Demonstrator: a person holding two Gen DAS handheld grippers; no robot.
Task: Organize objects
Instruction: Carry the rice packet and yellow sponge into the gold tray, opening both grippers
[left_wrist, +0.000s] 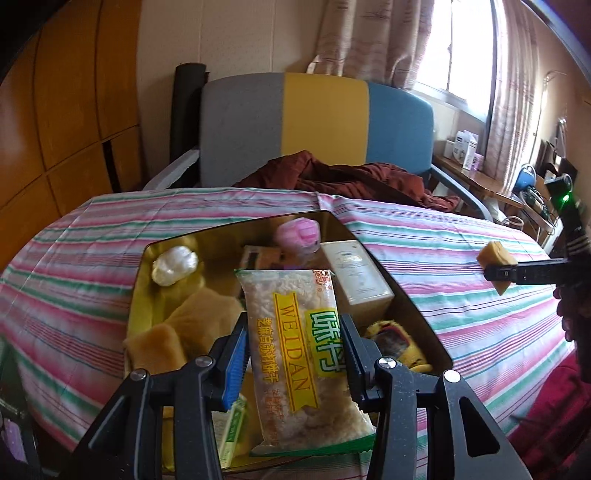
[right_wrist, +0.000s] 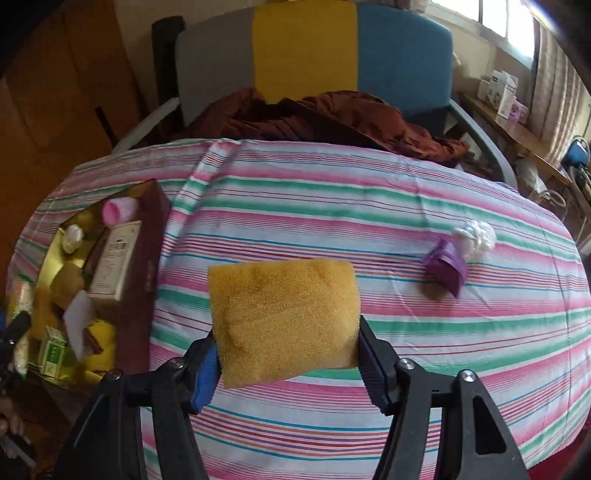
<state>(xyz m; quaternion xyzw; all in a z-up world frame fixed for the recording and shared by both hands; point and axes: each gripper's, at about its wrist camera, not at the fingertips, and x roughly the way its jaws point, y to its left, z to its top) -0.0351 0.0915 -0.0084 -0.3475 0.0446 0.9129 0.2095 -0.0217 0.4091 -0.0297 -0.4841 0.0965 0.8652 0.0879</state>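
Broadly, a striped cloth (right_wrist: 406, 206) covers the table, with a gold tray (left_wrist: 140, 288) of odds and ends on its left part. Over the tray, the left gripper (left_wrist: 293, 354) has its fingers closed against the sides of a cracker packet (left_wrist: 295, 354). Out above bare cloth, the right gripper (right_wrist: 286, 350) squeezes a yellow sponge (right_wrist: 284, 317) between its fingers. Farther right, a purple packet (right_wrist: 445, 266) touches a white wad (right_wrist: 476, 236) on the cloth.
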